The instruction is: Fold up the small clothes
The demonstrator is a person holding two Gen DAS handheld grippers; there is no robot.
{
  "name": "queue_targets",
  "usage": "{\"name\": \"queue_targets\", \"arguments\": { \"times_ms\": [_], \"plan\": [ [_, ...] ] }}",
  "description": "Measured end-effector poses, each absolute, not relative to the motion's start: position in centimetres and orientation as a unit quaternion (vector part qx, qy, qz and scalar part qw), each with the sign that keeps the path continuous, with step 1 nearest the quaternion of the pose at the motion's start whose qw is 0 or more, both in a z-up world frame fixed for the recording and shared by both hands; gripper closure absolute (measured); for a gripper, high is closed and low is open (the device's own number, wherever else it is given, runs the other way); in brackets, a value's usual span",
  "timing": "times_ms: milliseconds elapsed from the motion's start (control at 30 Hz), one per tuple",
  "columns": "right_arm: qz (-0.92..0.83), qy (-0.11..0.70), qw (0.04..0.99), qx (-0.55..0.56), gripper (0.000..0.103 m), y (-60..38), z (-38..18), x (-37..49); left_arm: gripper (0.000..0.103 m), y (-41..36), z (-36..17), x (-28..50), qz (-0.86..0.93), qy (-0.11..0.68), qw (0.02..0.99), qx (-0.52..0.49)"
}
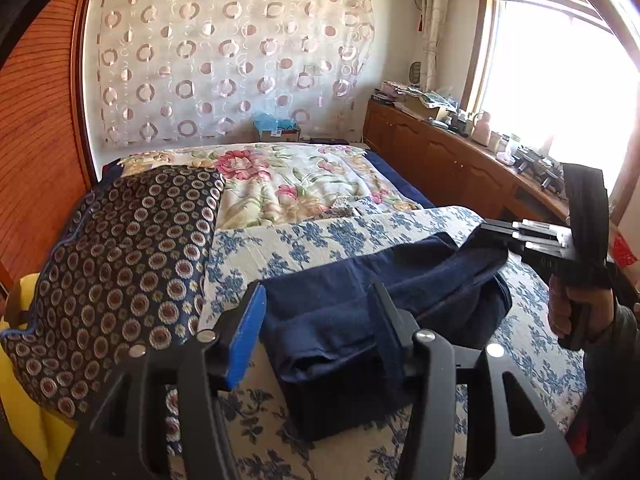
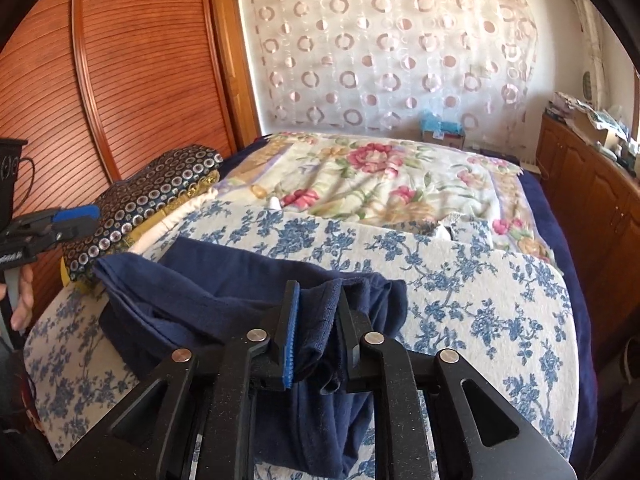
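A navy blue garment lies partly folded on the blue-flowered bed cover. My left gripper is open above its near left part; the cloth lies between and under the fingers, and the blue pad stands off it. In the right wrist view the same garment is bunched, and my right gripper is shut on a thick fold of it. The right gripper, held by a hand, also shows at the garment's right end. The left gripper shows at the left edge.
A dark pillow with a ring pattern lies left of the garment, over something yellow. A pink-flowered blanket covers the far bed. Wooden cabinets with clutter run along the right, and a slatted wardrobe door stands on the left.
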State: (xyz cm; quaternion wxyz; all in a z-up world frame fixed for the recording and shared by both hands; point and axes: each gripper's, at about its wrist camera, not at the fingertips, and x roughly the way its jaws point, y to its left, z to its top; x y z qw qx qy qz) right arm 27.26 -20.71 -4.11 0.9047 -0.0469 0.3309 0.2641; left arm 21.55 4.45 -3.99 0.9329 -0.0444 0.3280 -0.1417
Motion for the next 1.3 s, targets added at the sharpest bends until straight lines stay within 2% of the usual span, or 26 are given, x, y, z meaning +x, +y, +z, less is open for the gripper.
{"name": "queue_targets", "arguments": {
  "times_ms": [67, 100, 133, 267, 467, 900, 967, 1000, 1067, 1300],
  "plan": [
    [0.255, 0.321, 0.911, -0.048, 0.074, -21.2, -3.4, 27.0, 0.050, 4.4, -4.5, 20.9, -0.152, 0.335, 0.929, -0.050],
    [0.248, 0.318, 0.914, -0.048, 0.063, -21.7, -3.0, 27.0, 0.050, 4.4, -4.7, 20.5, -0.155, 0.337, 0.927, -0.051],
    [0.243, 0.315, 0.916, -0.047, 0.059, -22.0, -2.7, 27.0, 0.050, 4.4, -4.9, 20.1, -0.154, 0.337, 0.927, -0.051],
    [0.233, 0.304, 0.922, -0.063, 0.059, -23.2, -2.0, 26.2, 0.050, 4.3, -6.1, 18.9, -0.136, 0.349, 0.926, -0.035],
    [0.238, 0.327, 0.911, -0.084, 0.057, -24.4, -3.7, 25.5, 0.050, 3.9, -7.9, 19.5, -0.133, 0.375, 0.917, -0.036],
    [0.287, 0.339, 0.888, -0.122, 0.056, -20.9, -6.2, 28.7, 0.050, 2.4, -8.6, 25.8, -0.137, 0.388, 0.911, -0.014],
    [0.306, 0.333, 0.885, -0.113, 0.077, -20.6, -6.1, 29.4, 0.050, 2.5, -8.6, 26.7, -0.134, 0.388, 0.912, -0.017],
    [0.311, 0.335, 0.883, -0.110, 0.095, -20.5, -6.1, 29.7, 0.050, 2.6, -8.6, 27.0, -0.132, 0.389, 0.912, -0.018],
    [0.321, 0.341, 0.877, -0.105, 0.101, -20.1, -6.2, 30.3, 0.049, 2.7, -8.7, 27.6, -0.124, 0.385, 0.914, -0.017],
    [0.246, 0.334, 0.906, -0.083, 0.102, -21.5, -6.6, 32.3, 0.050, 3.1, -8.9, 28.2, -0.110, 0.379, 0.919, -0.008]
  ]
}}
